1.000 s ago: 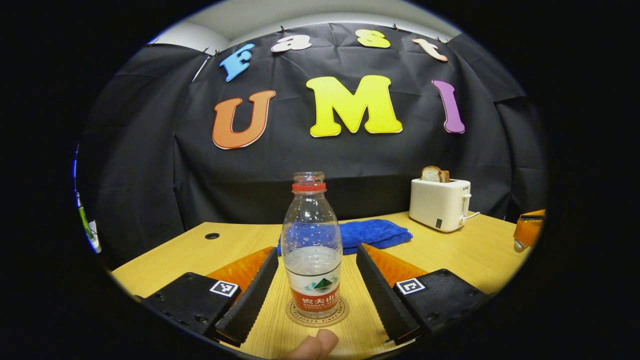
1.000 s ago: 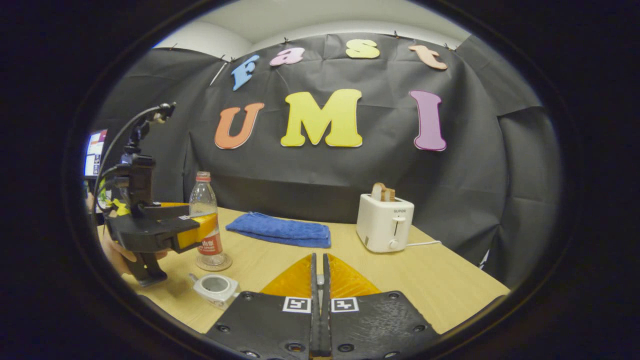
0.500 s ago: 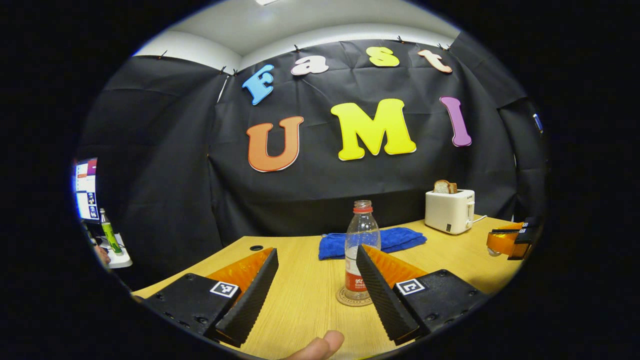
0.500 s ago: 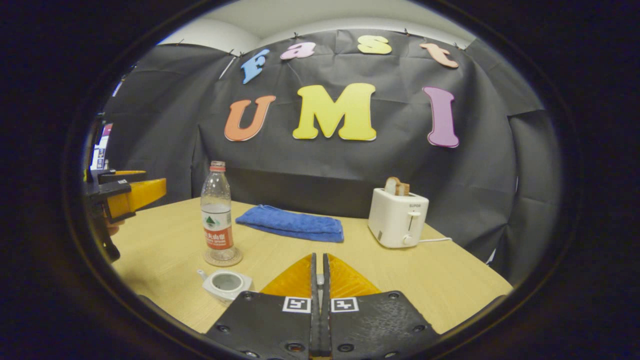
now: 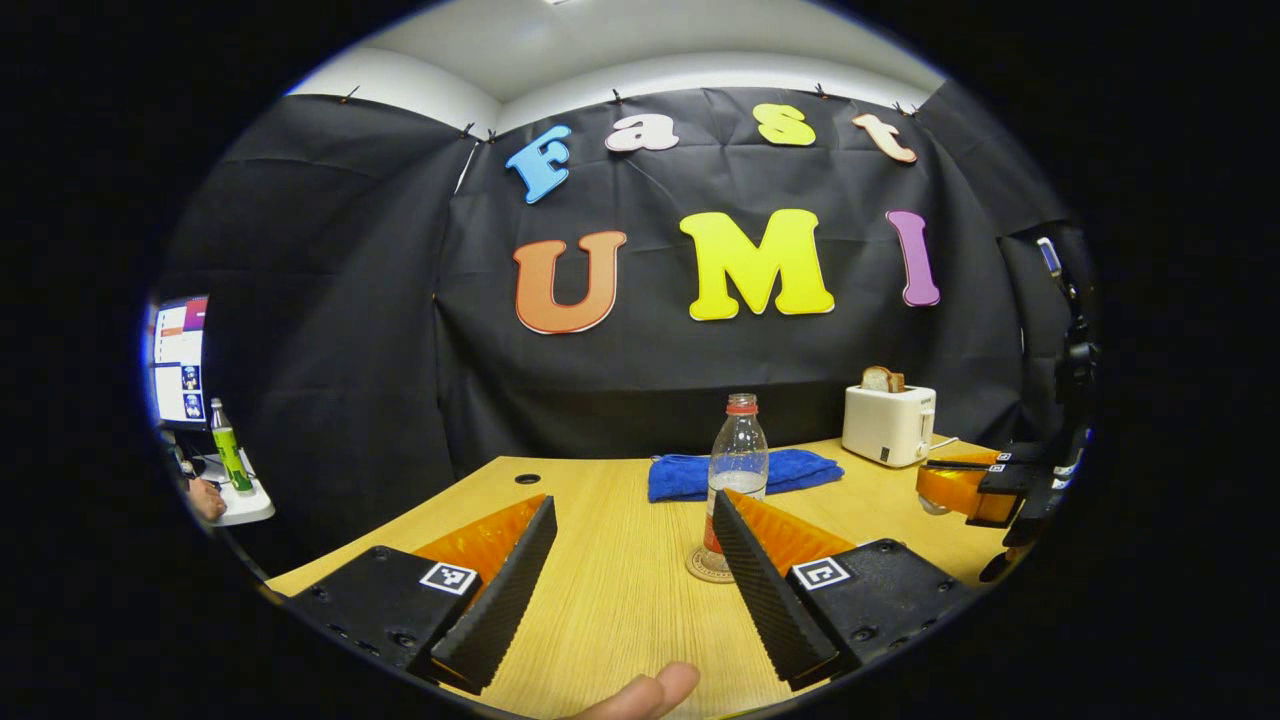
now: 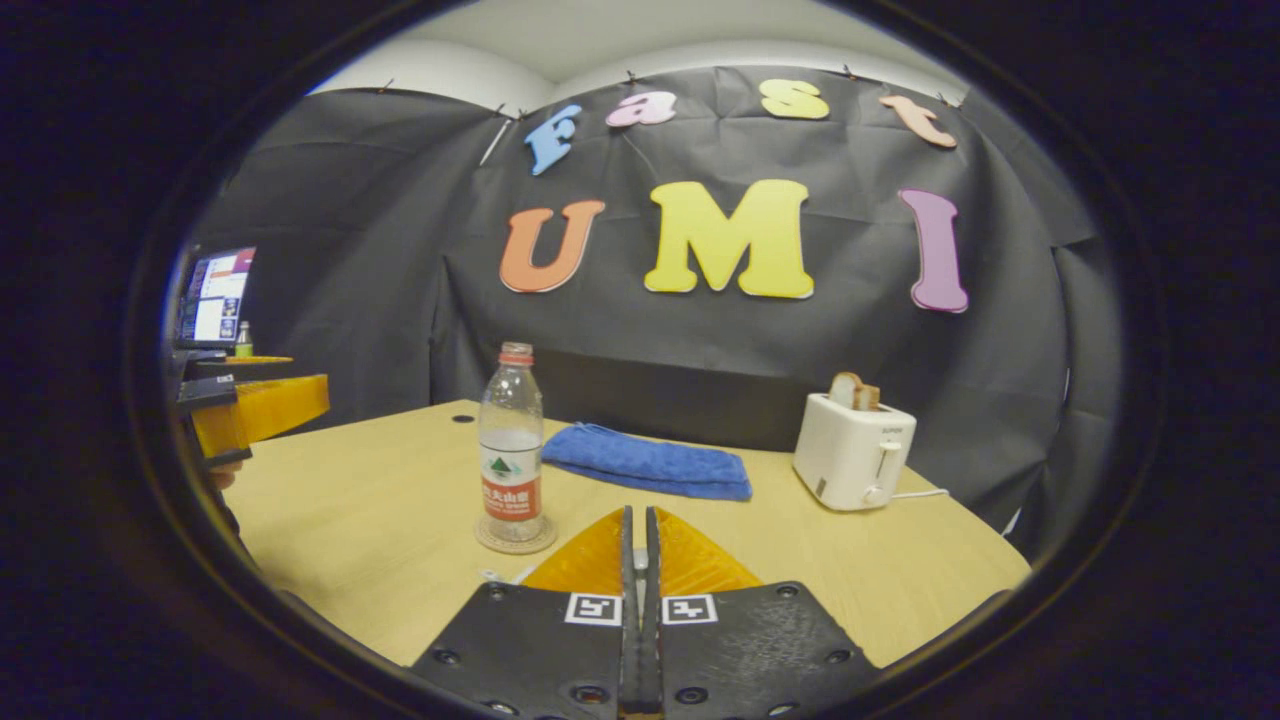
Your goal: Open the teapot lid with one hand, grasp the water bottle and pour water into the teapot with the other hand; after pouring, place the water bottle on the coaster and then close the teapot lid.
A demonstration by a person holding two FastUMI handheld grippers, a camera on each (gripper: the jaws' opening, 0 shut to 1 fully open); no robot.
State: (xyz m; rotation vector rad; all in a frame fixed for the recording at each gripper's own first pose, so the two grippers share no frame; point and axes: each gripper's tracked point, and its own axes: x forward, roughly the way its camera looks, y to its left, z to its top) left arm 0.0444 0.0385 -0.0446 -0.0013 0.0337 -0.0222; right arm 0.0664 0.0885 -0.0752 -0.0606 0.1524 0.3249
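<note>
Two claws show here. From the left gripper view, the left claw (image 5: 630, 570) is spread wide with nothing between its fingers, low over the tabletop (image 5: 610, 580). The water bottle (image 5: 737, 465) stands upright on the round coaster (image 5: 703, 568), and the claw's right finger hides the bottle's lower part. A fingertip (image 5: 645, 695) of the person pokes in at the bottom edge. Behind the bottle lies a folded blue towel (image 5: 745, 473), and to the right of the bottle stands a white toaster (image 5: 888, 424) with bread in it. Further right of the bottle hangs the right claw (image 5: 965, 480). Far left of the bottle sit a screen (image 5: 178, 355) and a green bottle (image 5: 228, 458).

From the right gripper view, the right claw (image 6: 637, 560) is closed tight, its fingers pressed together with nothing seen between them. The whole bottle (image 6: 511, 450) shows on its coaster (image 6: 515, 540), just left of this claw. A small white bit (image 6: 497, 576), too hidden to tell what it is, peeks out in front of the bottle, at the claw's left side. The left claw (image 6: 255, 405) hangs well left of the bottle.
</note>
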